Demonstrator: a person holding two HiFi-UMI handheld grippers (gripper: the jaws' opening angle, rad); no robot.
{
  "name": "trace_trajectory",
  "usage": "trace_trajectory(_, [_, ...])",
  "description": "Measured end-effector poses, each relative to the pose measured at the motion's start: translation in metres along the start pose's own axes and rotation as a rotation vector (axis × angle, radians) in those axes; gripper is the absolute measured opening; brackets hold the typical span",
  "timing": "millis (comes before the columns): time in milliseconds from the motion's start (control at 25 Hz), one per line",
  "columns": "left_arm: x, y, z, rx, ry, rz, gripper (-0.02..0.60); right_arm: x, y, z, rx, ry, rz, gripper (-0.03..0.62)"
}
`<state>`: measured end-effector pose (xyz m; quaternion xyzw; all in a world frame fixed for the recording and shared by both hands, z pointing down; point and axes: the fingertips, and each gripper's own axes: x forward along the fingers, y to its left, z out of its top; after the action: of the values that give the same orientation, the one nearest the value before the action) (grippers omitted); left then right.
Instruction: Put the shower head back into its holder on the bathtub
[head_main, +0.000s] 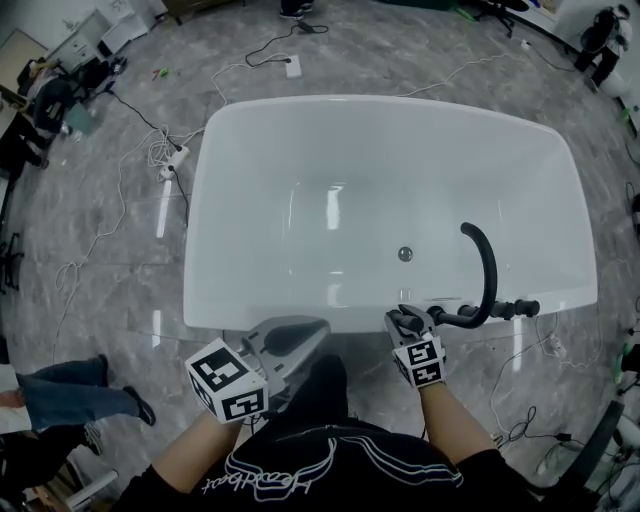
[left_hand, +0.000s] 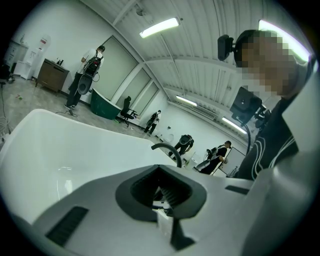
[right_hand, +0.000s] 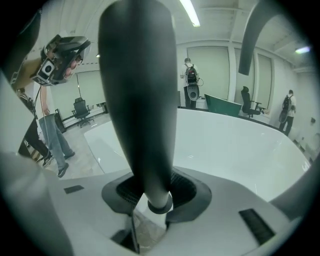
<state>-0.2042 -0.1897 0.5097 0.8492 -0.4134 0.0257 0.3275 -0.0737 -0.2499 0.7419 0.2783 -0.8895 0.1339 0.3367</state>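
Observation:
The dark grey shower head (right_hand: 140, 100) fills the right gripper view, its handle running up from between the jaws. My right gripper (right_hand: 157, 196) is shut on the handle's lower end. From the head view, that right gripper (head_main: 408, 322) sits at the near rim of the white bathtub (head_main: 200, 200), just left of the black tap fitting (head_main: 500, 310) with its arched spout (head_main: 486, 265). The holder itself I cannot make out. My left gripper (head_main: 300, 335) hovers near the rim further left, shut and empty. In its own view the left gripper (left_hand: 161, 192) faces across the tub (left_hand: 65, 145).
The drain (head_main: 405, 254) lies in the tub floor. Cables and a power strip (head_main: 175, 160) trail over the marble floor to the left. A bystander's legs (head_main: 70, 395) stand at lower left. More cables (head_main: 520, 425) lie to the right of me.

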Motion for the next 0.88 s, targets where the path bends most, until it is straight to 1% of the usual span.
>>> trace_trajectory(120, [-0.003,0.001,0.001,0.002,0.001,-0.002,0.005,0.004,0.002,0.003,0.005,0.012,0.003,0.13])
trace_trajectory(200, [-0.007,0.001,-0.001,0.002,0.003,-0.001,0.005,0.006,0.008,0.004,0.016,0.02,0.02,0.133])
trace_trajectory(320, [-0.011,-0.004,-0.002,0.011,0.004,-0.002,0.005,0.001,0.016,0.01,0.029,0.011,0.054,0.168])
trace_trajectory(440, [-0.012,-0.018,0.004,0.033,-0.005,-0.013,0.005,-0.02,0.012,0.024,0.033,-0.025,0.045,0.189])
trace_trajectory(560, [-0.017,-0.043,0.006,0.059,-0.008,-0.024,0.005,-0.06,0.011,0.043,0.03,-0.091,0.023,0.198])
trace_trajectory(680, [-0.022,-0.079,0.002,0.09,-0.018,-0.037,0.005,-0.113,0.014,0.062,0.02,-0.172,0.02,0.199])
trace_trajectory(800, [-0.025,-0.117,-0.007,0.123,-0.027,-0.058,0.005,-0.173,0.03,0.081,0.026,-0.272,0.073,0.199])
trace_trajectory(880, [-0.028,-0.145,-0.015,0.145,-0.027,-0.075,0.005,-0.219,0.053,0.095,0.047,-0.352,0.153,0.196])
